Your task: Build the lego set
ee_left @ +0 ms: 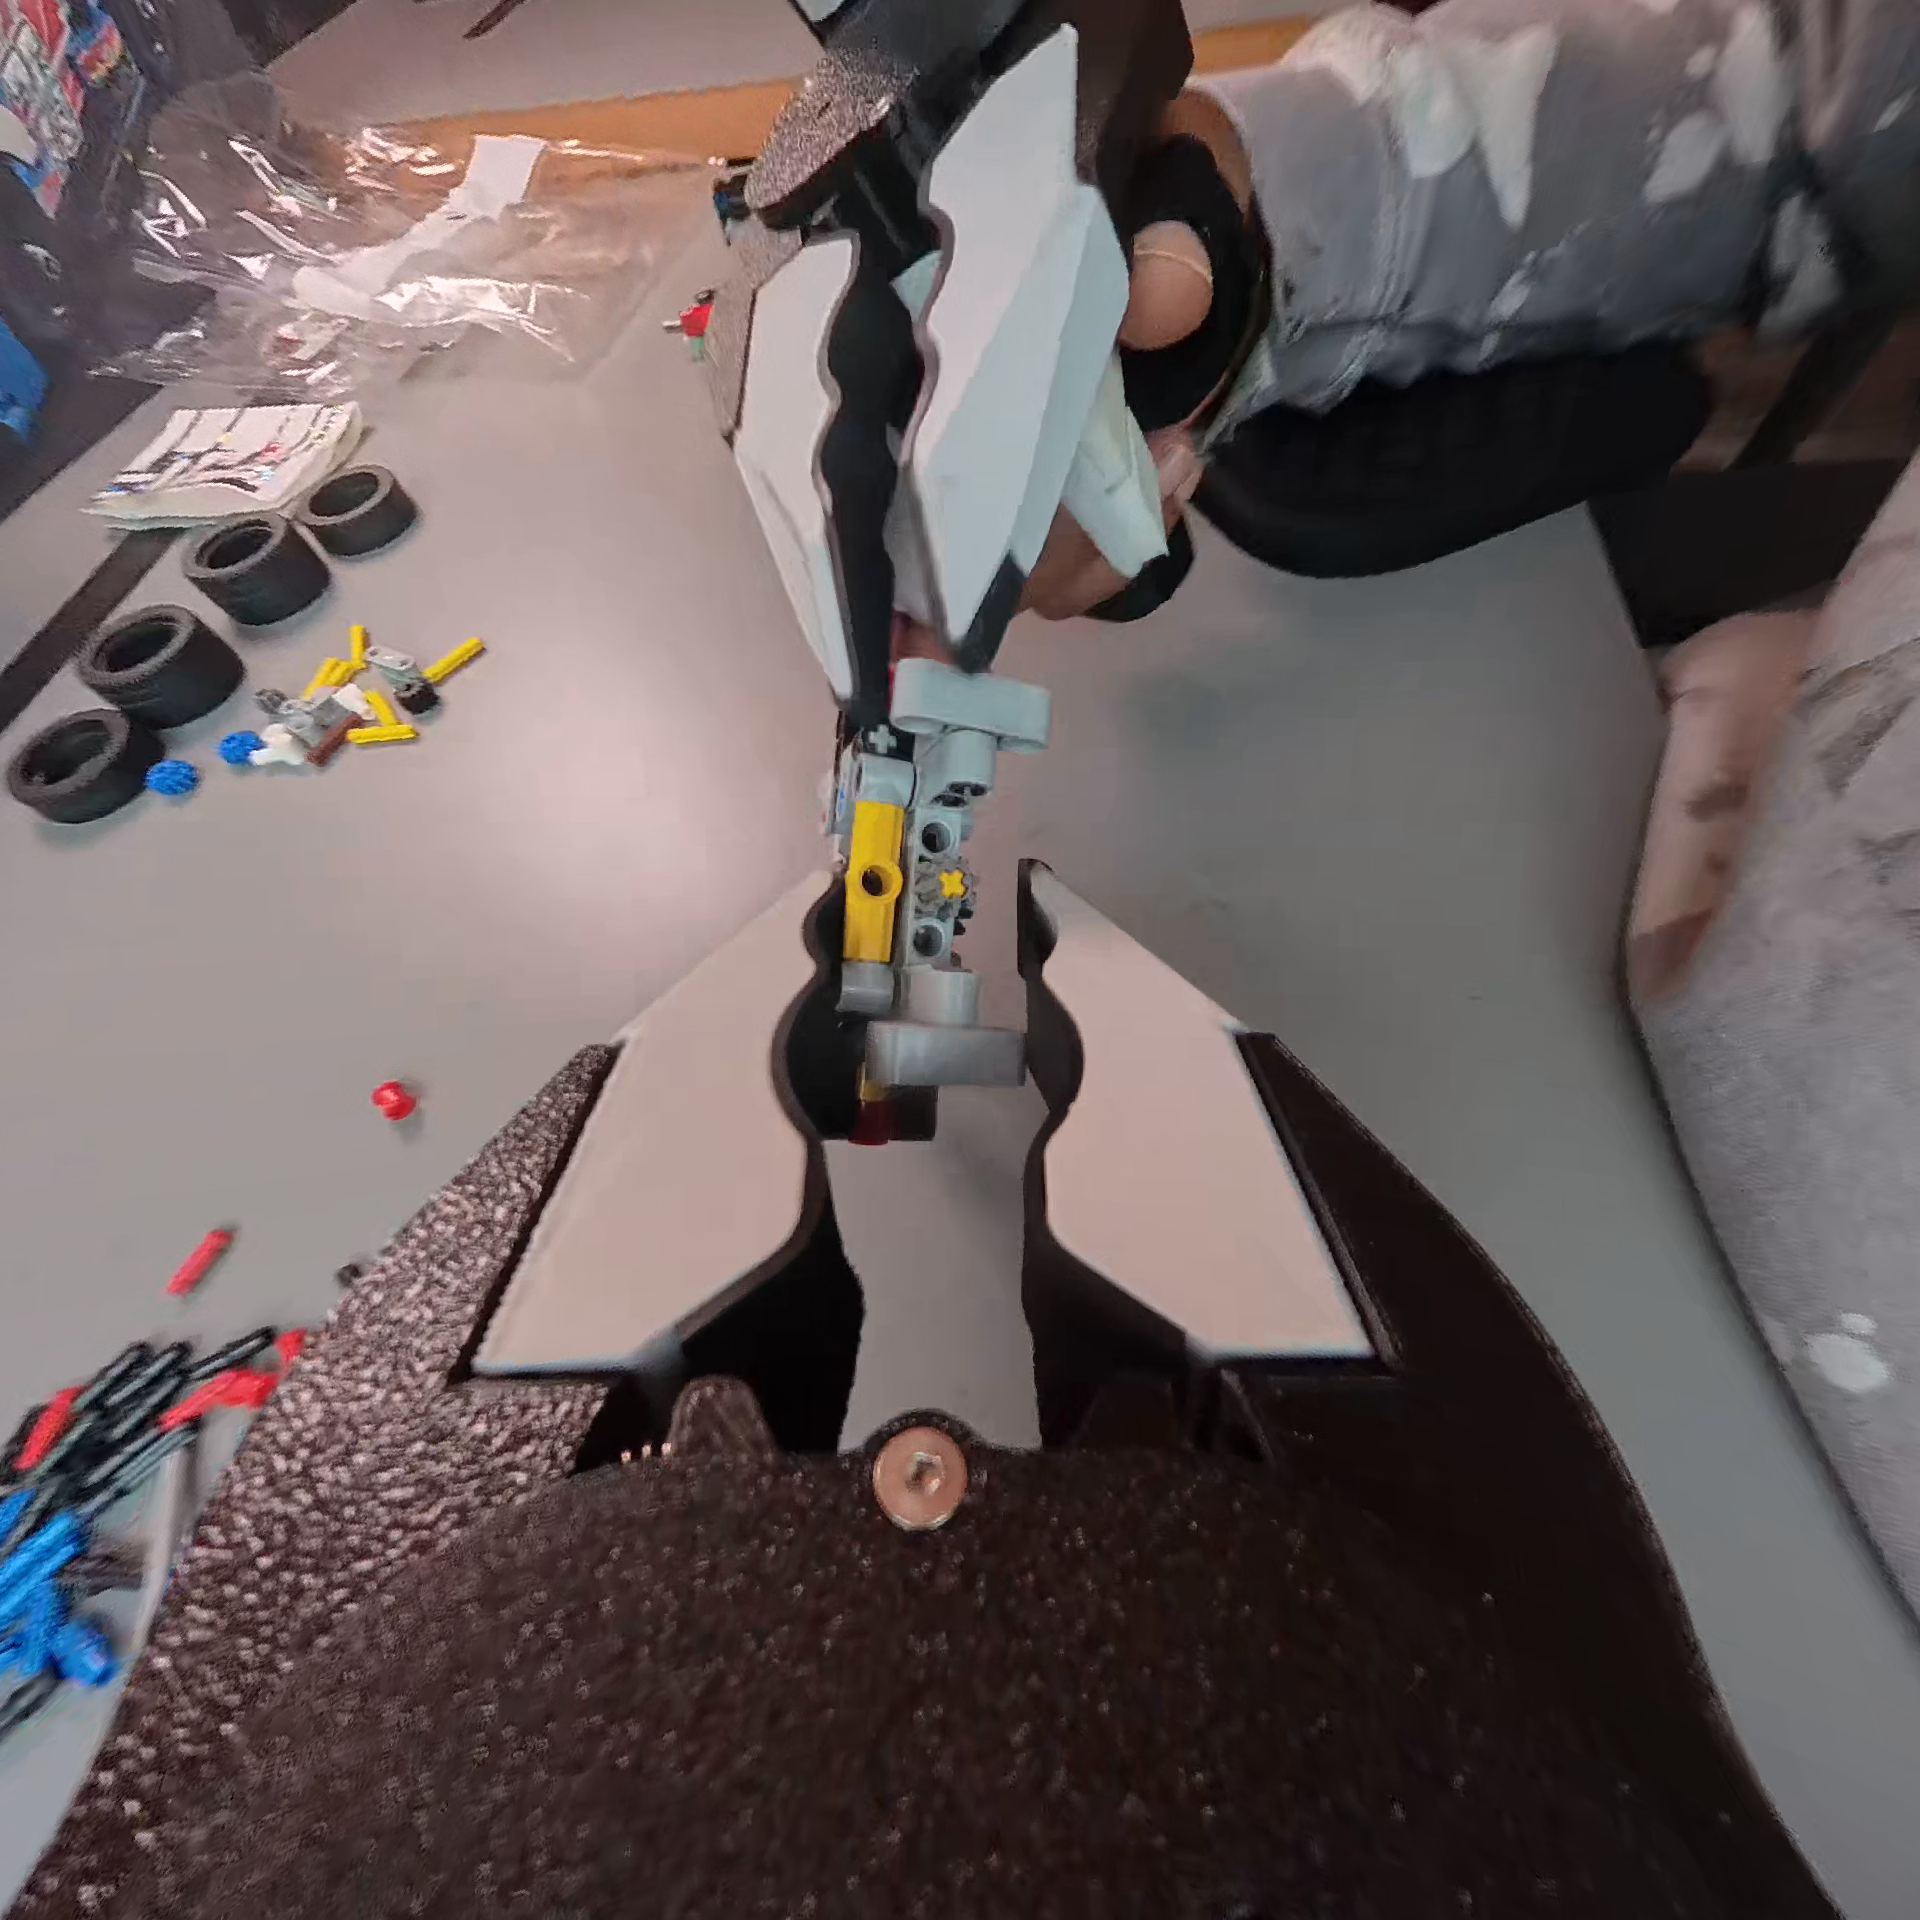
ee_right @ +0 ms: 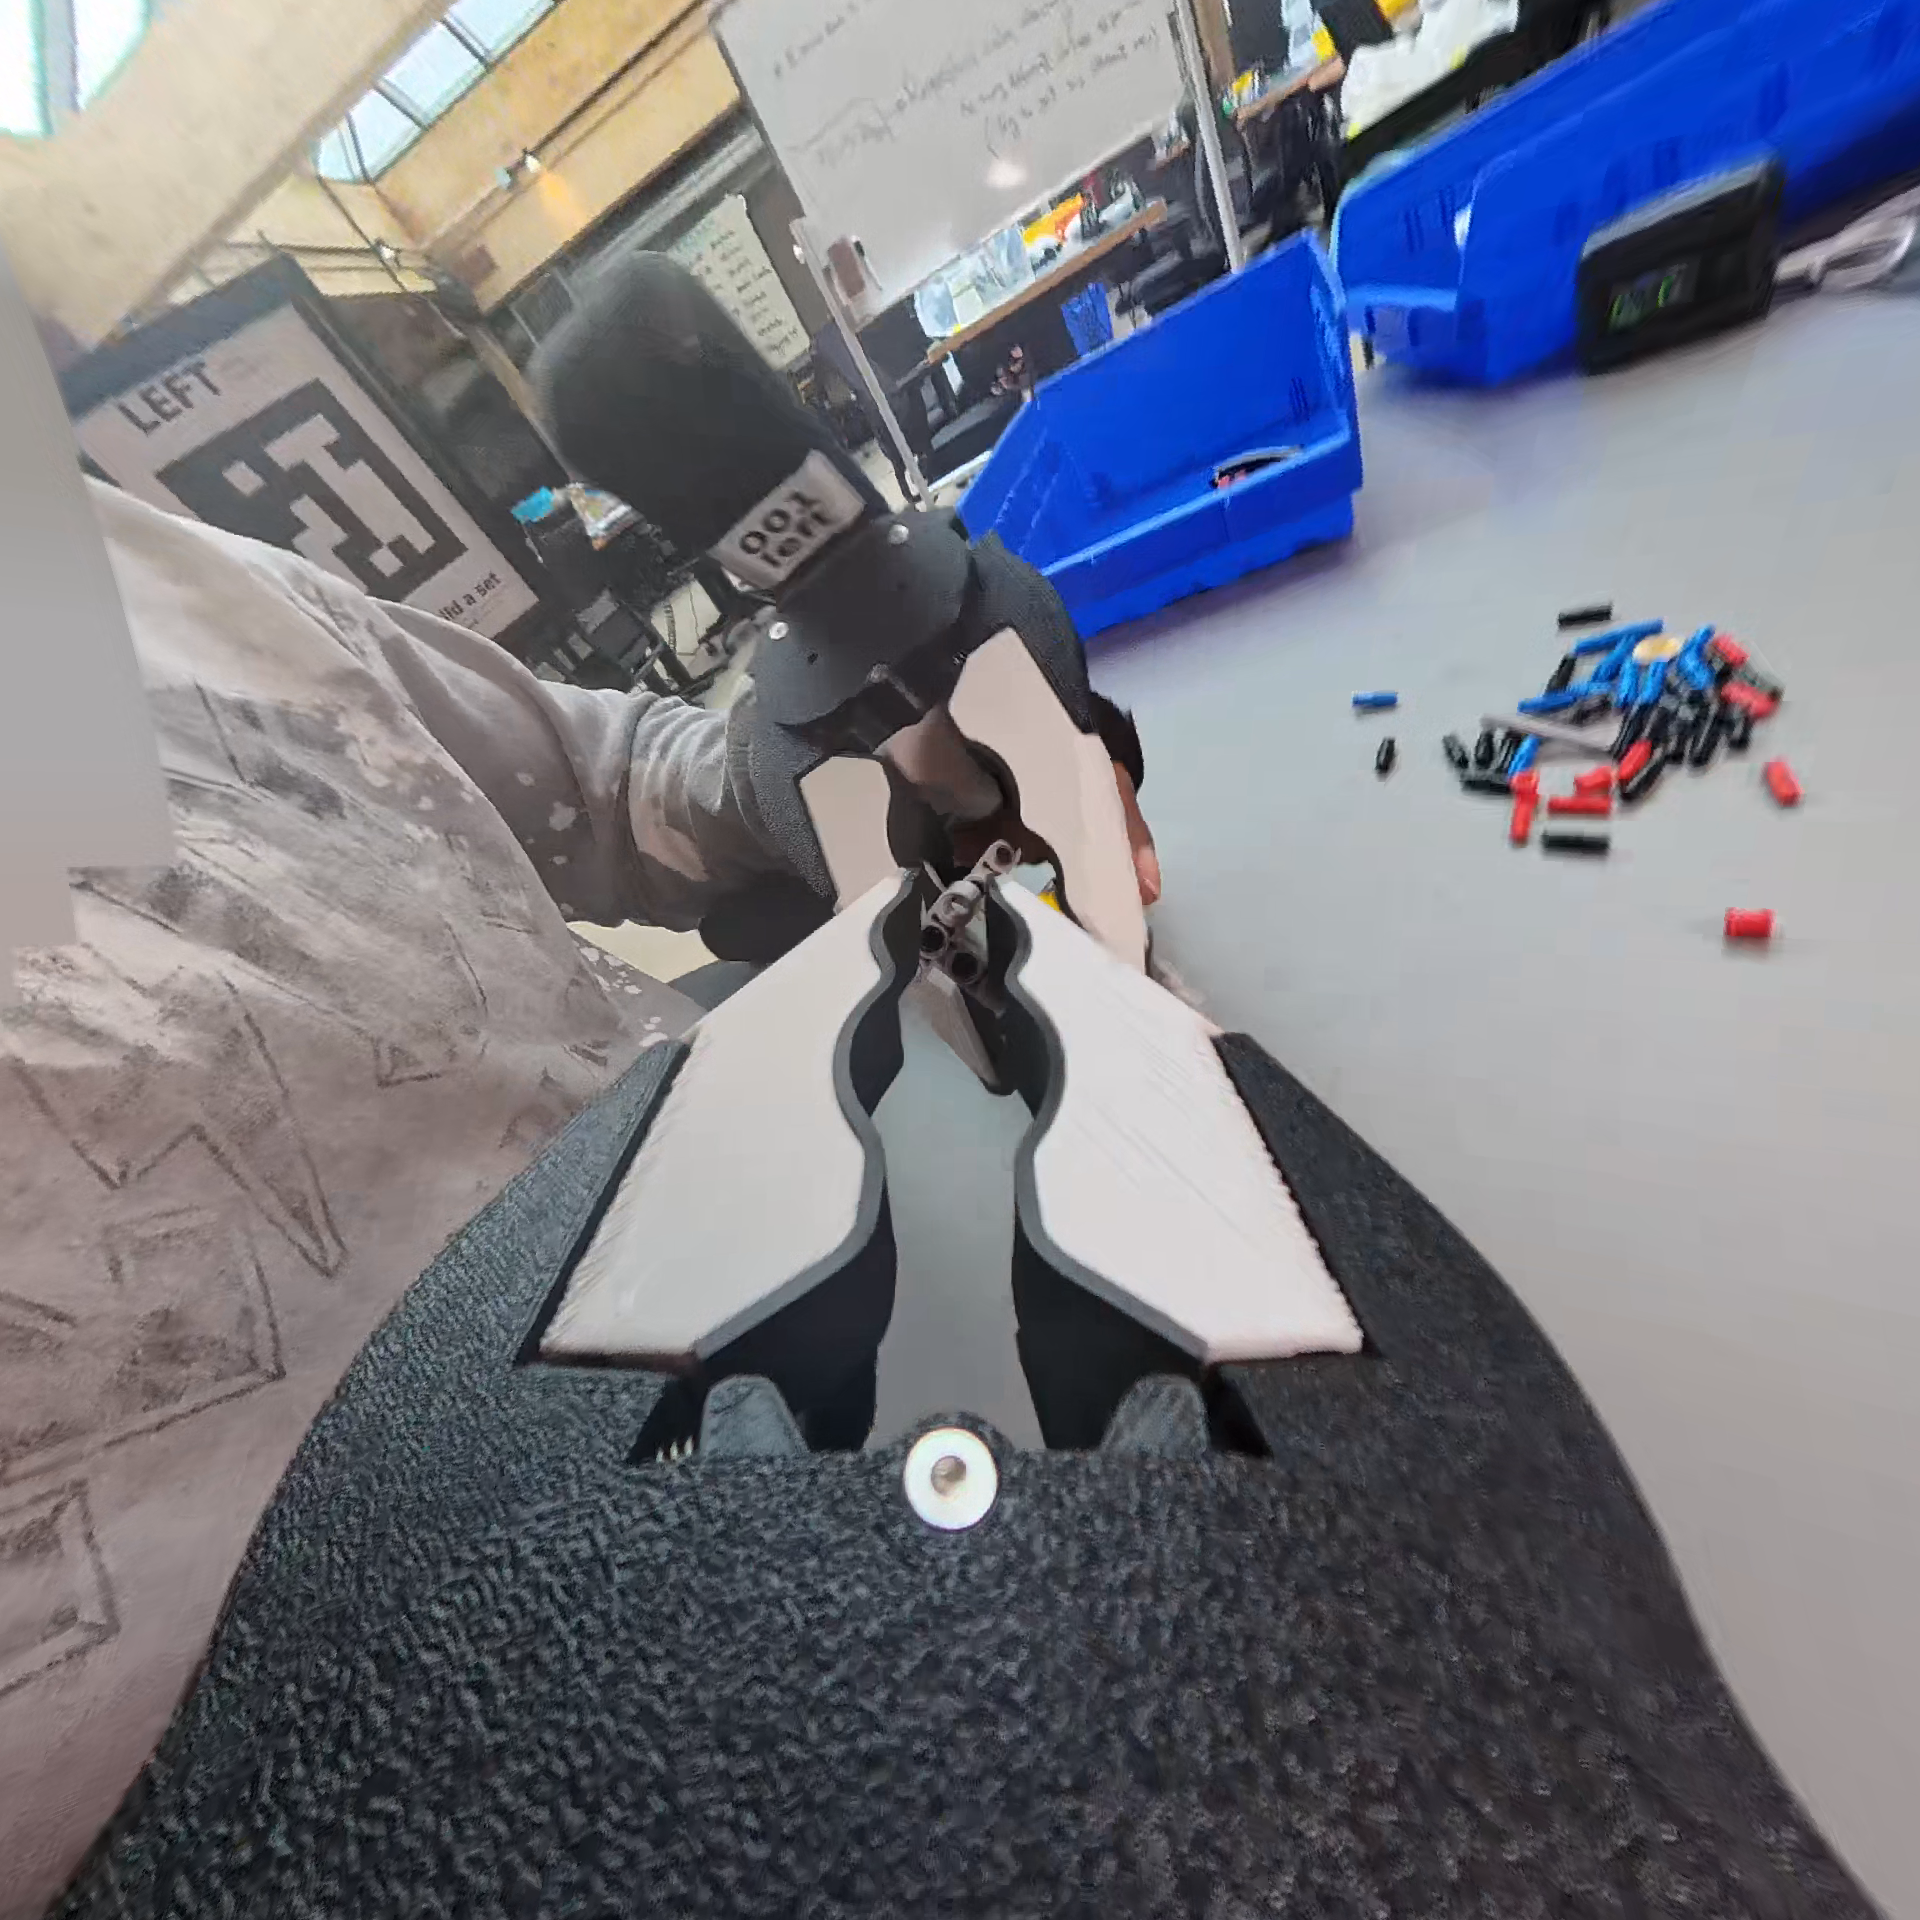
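Left wrist view: left gripper [ee_left: 925, 883] jaws apart around grey-and-yellow lego assembly [ee_left: 914, 914], left finger touching it, right finger showing a gap, so grip unclear. Right gripper [ee_left: 914, 665] pinching assembly's far top end, above grey table [ee_left: 623, 935]. Four black tyres [ee_left: 156, 665], small yellow and grey parts [ee_left: 353, 691], red pin [ee_left: 395, 1099] well apart to the left.

Right wrist view: right gripper [ee_right: 956, 914] narrowed onto grey lego assembly [ee_right: 961, 920] at fingertips. Left gripper [ee_right: 935, 790] just beyond. Pile of blue, red, black pins [ee_right: 1631, 727] and blue bins [ee_right: 1195, 478] on table [ee_right: 1455, 1143].
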A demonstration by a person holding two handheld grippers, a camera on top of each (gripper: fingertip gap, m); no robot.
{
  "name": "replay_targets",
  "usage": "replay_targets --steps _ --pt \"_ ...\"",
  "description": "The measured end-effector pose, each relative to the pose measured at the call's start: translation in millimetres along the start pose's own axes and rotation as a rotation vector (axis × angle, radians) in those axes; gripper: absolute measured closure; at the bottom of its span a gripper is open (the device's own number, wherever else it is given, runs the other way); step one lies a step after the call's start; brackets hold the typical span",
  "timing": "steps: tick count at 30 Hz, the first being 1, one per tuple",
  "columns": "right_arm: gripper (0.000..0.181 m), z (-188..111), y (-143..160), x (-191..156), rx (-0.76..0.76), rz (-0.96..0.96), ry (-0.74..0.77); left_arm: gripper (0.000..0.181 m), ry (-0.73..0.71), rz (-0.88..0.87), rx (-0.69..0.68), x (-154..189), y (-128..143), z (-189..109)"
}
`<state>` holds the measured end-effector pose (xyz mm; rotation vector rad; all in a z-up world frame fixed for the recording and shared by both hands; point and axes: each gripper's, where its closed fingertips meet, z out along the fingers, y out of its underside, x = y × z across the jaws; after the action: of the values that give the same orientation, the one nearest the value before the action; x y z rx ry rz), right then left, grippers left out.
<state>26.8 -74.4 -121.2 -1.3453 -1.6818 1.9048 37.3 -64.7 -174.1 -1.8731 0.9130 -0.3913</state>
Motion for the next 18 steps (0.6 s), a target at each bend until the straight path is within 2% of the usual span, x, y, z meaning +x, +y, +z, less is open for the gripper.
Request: replay_targets --steps 2,5,7,10,15,18 --pt "0.159 -8.8 -9.7 -7.3 0.013 -0.162 0.011 0.15 0.082 -0.055 0.09 5.8 -7.6 -7.2" --pt "0.152 -12.0 -3.5 -8.7 -0.098 -0.448 0.115 0.15 0.161 -0.117 0.162 11.6 -13.9 -14.4" --pt "0.151 -6.2 4.5 -11.6 -0.165 -0.551 0.15 0.151 0.192 -0.15 0.186 13.0 -17.3 -15.0" --pt "0.152 3.7 10.5 -10.2 -0.205 -0.628 0.206 0.151 0.192 -0.155 0.173 13.0 -16.2 -12.1" --pt "0.151 5.1 7.9 -7.8 -0.199 -0.632 0.228 0.152 0.195 -0.153 0.147 16.4 -14.5 -9.5" --pt "0.16 7.7 9.7 -12.9 -0.196 -0.664 0.212 0.153 0.21 -0.168 0.144 19.2 -15.3 -8.6"
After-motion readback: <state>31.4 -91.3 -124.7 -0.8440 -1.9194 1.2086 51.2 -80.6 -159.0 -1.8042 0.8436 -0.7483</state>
